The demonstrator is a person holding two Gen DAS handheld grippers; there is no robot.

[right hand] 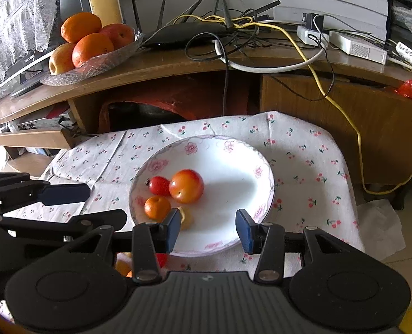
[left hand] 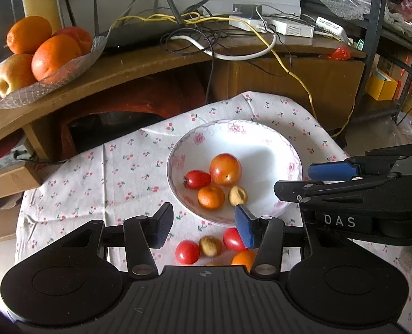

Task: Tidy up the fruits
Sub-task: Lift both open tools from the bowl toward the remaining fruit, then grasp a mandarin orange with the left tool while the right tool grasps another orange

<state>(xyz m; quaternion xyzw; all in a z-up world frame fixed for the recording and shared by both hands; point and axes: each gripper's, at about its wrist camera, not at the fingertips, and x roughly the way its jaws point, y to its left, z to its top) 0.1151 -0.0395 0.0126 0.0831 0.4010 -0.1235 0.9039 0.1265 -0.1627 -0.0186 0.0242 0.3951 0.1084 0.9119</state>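
A white flowered bowl sits on a cherry-print cloth. It holds a large orange-red fruit, a cherry tomato, a small mandarin and a tan fruit. On the cloth in front lie two cherry tomatoes, a tan fruit and a mandarin. My left gripper is open and empty above these loose fruits. My right gripper is open and empty over the bowl's near rim.
A wooden TV stand stands behind with a glass dish of oranges and an apple, a router and tangled cables. The cloth's edge drops off at right.
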